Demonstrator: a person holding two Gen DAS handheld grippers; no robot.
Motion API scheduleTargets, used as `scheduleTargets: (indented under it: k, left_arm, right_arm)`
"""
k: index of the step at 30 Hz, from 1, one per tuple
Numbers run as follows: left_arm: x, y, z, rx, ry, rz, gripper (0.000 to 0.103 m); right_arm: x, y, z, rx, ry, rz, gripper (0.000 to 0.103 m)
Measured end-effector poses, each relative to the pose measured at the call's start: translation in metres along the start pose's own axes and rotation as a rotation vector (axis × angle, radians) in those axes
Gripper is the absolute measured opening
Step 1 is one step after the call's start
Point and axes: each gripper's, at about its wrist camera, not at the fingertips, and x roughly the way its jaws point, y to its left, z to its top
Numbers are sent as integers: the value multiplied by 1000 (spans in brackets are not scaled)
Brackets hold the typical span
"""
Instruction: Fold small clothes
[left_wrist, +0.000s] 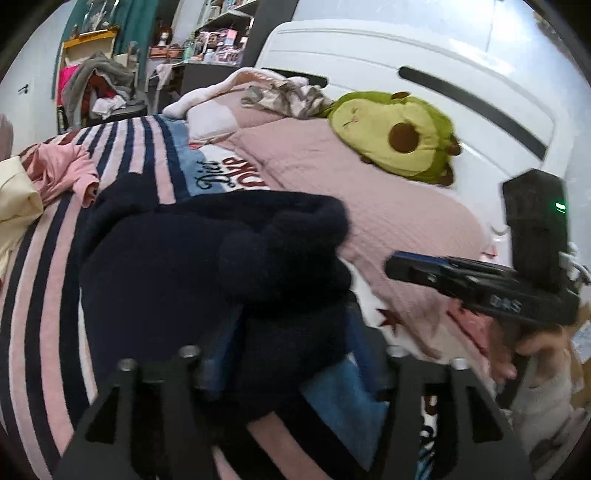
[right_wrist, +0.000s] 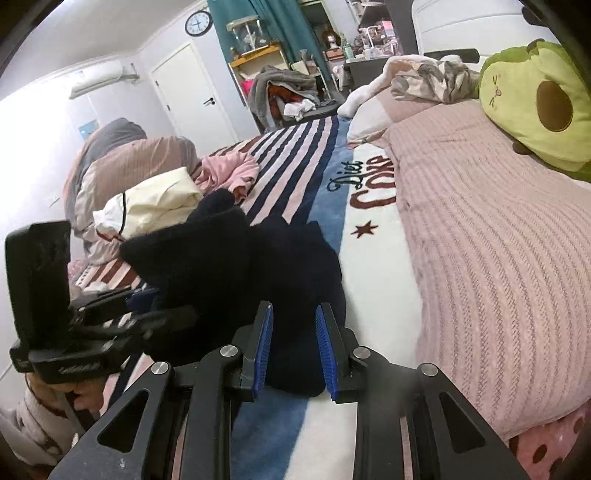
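A dark navy fleece garment (left_wrist: 192, 266) lies bunched on the striped blanket (left_wrist: 44, 280). My left gripper (left_wrist: 280, 354) is shut on a fold of it, and the cloth hides the fingertips. In the right wrist view the garment (right_wrist: 258, 258) lies just ahead of my right gripper (right_wrist: 293, 343), which is open; its blue pads (right_wrist: 264, 347) straddle the garment's near edge without closing on it. The right gripper (left_wrist: 402, 267) shows side-on in the left wrist view, and the left gripper (right_wrist: 159, 310) shows at the left of the right wrist view, gripping the garment.
A pink garment (right_wrist: 232, 171) and a cream pillow (right_wrist: 155, 203) lie at the far left of the bed. A pink quilt (right_wrist: 491, 258) covers the right side, with an avocado plush (right_wrist: 535, 107) on it. A clothes pile (right_wrist: 284, 92) and shelves stand behind.
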Motion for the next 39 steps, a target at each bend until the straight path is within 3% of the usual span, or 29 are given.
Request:
scheduleTargets:
  k: [3, 7, 9, 13, 18, 22, 24, 26, 39]
  left_arm:
    - [-22, -2, -5, 25, -20, -6, 71]
    - [-60, 9, -16, -22, -48, -34, 71]
    - [-80, 21, -22, -47, -77, 0, 71]
    - [-110, 49, -32, -85, -123, 93, 71]
    - [-133, 88, -47, -171, -159, 131, 71]
    - [-144, 105, -56, -215, -178, 143, 71]
    - [-146, 111, -59, -227, -181, 147, 71]
    - [-145, 114, -61, -231, -177, 153, 71]
    - [-107, 85, -43, -190, -127, 120, 71]
  right_arm:
    - [-3, 6, 8, 3, -28, 18, 38]
    - [-5, 26, 24, -38, -64, 49, 58]
    - [-4, 41, 35, -68, -83, 67, 61]
    - [3, 73, 48, -128, -96, 106, 78]
    - [37, 114, 56, -207, -42, 104, 80]
    - [70, 133, 57, -271, 14, -17, 80]
    - [83, 133, 55, -309, -1, -127, 71]
    - [86, 130, 50, -346, -28, -178, 18]
    - [39, 38, -8, -107, -5, -220, 12]
